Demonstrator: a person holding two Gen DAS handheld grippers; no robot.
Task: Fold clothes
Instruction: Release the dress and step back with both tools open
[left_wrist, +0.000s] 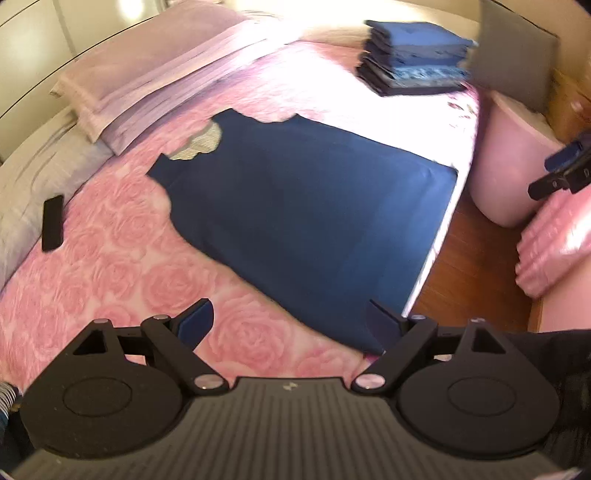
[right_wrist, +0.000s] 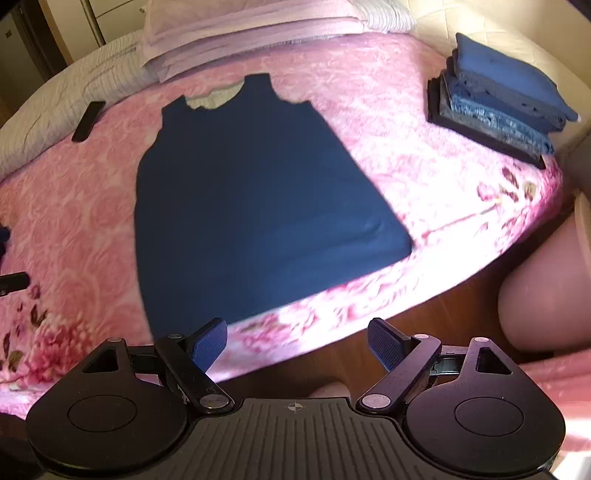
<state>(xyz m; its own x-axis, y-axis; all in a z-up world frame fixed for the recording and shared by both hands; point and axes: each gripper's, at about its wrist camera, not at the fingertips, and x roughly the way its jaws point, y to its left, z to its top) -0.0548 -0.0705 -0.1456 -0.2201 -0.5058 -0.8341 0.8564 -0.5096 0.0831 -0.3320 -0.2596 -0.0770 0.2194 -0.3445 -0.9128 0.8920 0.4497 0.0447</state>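
You see a navy sleeveless top (right_wrist: 251, 206) spread flat and unfolded on the bed, neckline toward the pillows, with a stack of folded blue clothes (right_wrist: 498, 99) well apart.

Pink tub (right_wrist: 546, 295) — cut off at edge

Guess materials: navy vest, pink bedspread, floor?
Navy sleeveless top: looks like thin matte knit, probably cotton jersey; it lies flat with soft edges and no sheen. Pink bedspread: seems quilted or embossed textile; raised rose pattern, slight sheen. Floor: likely polished wood or laminate; reddish-brown with a glossy reflection, grain too blurred to confirm.
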